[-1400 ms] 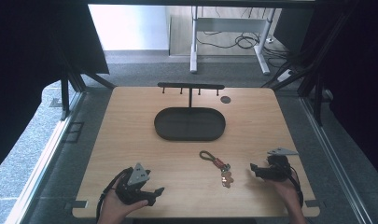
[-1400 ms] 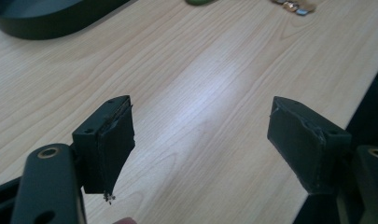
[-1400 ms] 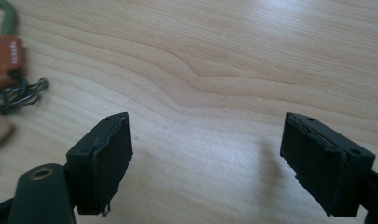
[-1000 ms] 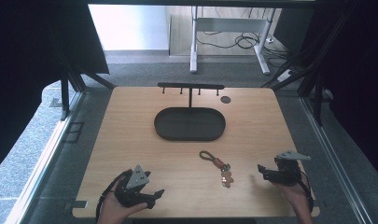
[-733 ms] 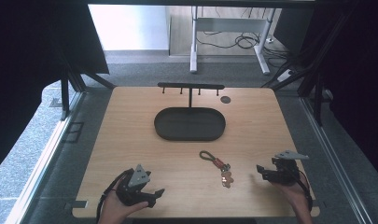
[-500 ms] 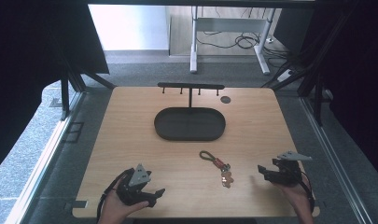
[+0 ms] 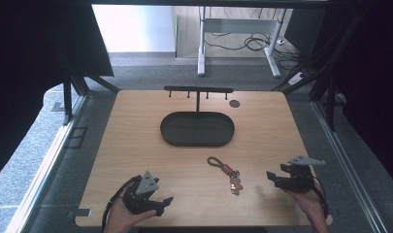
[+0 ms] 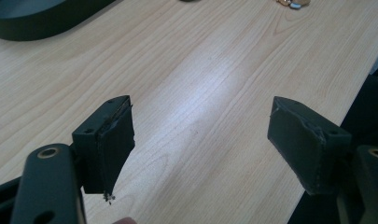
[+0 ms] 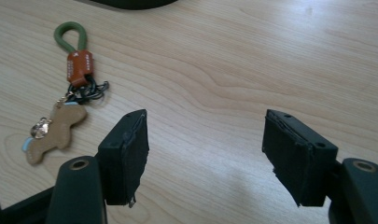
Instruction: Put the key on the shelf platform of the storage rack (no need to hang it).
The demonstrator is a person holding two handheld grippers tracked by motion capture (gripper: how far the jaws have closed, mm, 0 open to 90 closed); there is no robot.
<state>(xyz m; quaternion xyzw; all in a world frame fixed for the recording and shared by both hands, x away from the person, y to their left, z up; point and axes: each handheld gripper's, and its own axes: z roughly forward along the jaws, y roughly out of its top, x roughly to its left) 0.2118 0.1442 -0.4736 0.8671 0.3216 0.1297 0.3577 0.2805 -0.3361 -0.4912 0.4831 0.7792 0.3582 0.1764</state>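
A keychain (image 7: 228,174) with a green loop, a brown leather tag and a tan bear charm lies flat on the wooden table (image 7: 136,141). In the right gripper view the keychain (image 9: 67,100) sits left of and beyond the jaws. My right gripper (image 7: 274,174) rests near the front right edge and points left toward the keychain. It is open, and its jaws have just been closing with nothing between them. My left gripper (image 7: 164,205) stands open at the front left, with bare wood between its pads (image 8: 107,140).
A black oval tray (image 7: 197,129) lies at the table's middle, with a black T-shaped hook rack (image 7: 198,90) behind it. A small dark disc (image 7: 234,103) sits right of the rack. Dark curtains flank the table; desk legs and cables stand beyond.
The right hand has drawn back slightly toward the front right corner. The left gripper and the keychain have not moved.
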